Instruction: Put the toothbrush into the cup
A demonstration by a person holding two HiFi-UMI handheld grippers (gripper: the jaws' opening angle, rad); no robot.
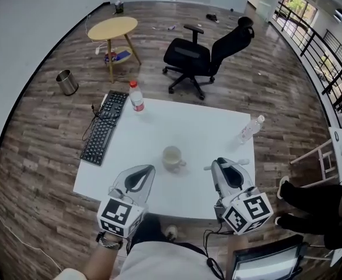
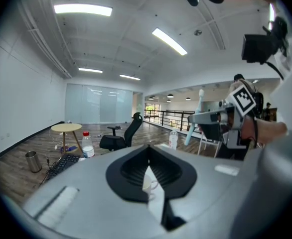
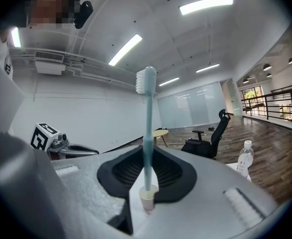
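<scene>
Since the toothbrush (image 3: 149,128) has to go handle-first into the cup (image 1: 172,158), I'm carrying it upright: the right gripper (image 3: 148,168) is clenched low on the pale blue handle, with the bristles at the top and the butt end showing just below the pads. That grip leaves little handle free beneath the jaws, so I judge the brush will have to be released close above the rim rather than pushed deep inside. From the left gripper view the toothbrush (image 2: 200,111) also reads as standing nearly vertical, which suits a straight drop. The cup sits mouth-up on the white table (image 1: 206,127), between the two grippers and a little beyond them, with the right gripper (image 1: 223,167) off to its right and not yet over the opening. My left gripper (image 1: 145,172) has its jaws together with nothing held; I see only the cup through the slit behind the jaws, so it seems parked near the cup to steady it if needed. The keyboard (image 1: 104,130) and red-capped bottle (image 1: 136,96) lie well apart, clear of the path.
</scene>
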